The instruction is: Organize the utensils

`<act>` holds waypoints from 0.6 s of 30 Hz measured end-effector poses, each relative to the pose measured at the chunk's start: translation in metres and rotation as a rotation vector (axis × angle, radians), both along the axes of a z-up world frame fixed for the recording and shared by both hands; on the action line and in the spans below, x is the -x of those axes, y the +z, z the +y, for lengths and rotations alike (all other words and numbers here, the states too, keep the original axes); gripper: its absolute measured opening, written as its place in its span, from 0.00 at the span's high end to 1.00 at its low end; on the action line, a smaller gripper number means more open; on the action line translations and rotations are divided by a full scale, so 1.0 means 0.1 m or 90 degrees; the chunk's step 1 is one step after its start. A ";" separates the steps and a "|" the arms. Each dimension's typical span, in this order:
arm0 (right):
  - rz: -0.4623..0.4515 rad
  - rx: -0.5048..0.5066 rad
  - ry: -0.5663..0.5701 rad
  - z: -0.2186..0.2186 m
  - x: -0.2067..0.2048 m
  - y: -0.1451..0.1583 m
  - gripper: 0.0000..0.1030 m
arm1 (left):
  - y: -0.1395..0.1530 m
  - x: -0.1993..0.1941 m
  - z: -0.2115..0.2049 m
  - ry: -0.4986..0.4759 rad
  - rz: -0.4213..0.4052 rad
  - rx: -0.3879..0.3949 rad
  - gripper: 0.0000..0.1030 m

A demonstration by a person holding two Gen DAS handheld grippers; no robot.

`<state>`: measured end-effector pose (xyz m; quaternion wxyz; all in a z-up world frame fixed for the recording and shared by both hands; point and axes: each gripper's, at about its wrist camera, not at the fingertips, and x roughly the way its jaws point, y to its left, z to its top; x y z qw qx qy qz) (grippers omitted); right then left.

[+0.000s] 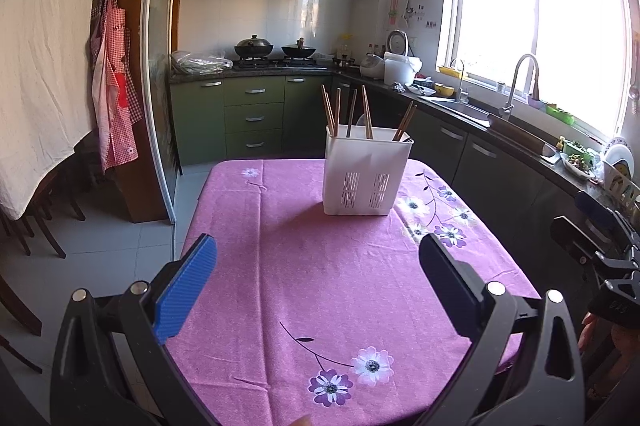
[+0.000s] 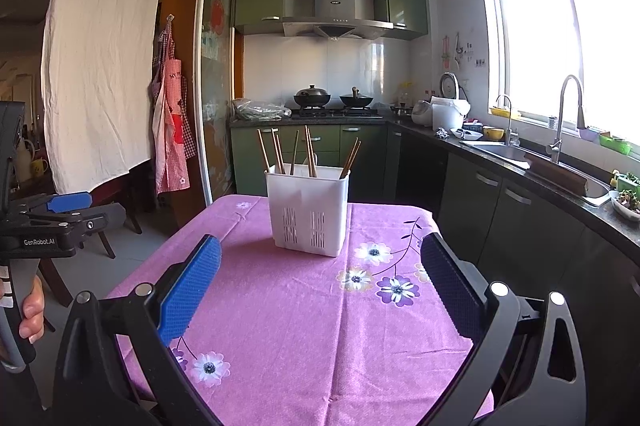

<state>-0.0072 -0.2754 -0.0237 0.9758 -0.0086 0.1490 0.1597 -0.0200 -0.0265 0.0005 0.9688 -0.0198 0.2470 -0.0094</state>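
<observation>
Chopsticks (image 1: 366, 114) stand upright in white holder (image 1: 366, 178), far centre of desk (image 1: 320, 286). Your left gripper (image 1: 318, 284) and right gripper (image 2: 320, 286) gape empty, held near edge. Fits start or finish; no loose utensil visible.

green cabinets (image 1: 254, 114), bright window (image 1: 536, 38), tiled floor (image 1: 104, 246)

Strong daylight pours through the window (image 1: 536, 38) on the right, blown out to white glare. The utensil holder (image 1: 366, 178) casts a soft shadow leftward over the tabletop (image 1: 320, 286). Fisheye distortion bends the edges; corners darken, and both views stay fairly sharp.
</observation>
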 end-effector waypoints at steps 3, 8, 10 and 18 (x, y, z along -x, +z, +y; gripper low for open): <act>0.001 0.002 0.000 0.01 -0.01 -0.01 0.04 | -0.01 -0.02 0.00 0.001 0.001 -0.004 0.07; 0.006 0.004 0.002 0.01 -0.04 -0.04 0.04 | -0.02 -0.03 0.01 -0.004 0.005 -0.001 0.07; 0.008 0.005 0.003 0.02 -0.04 -0.05 0.04 | -0.02 -0.04 0.03 -0.004 0.008 0.001 0.07; 0.011 0.006 0.005 0.04 -0.06 -0.07 0.04 | -0.03 -0.05 0.05 0.004 0.009 0.002 0.07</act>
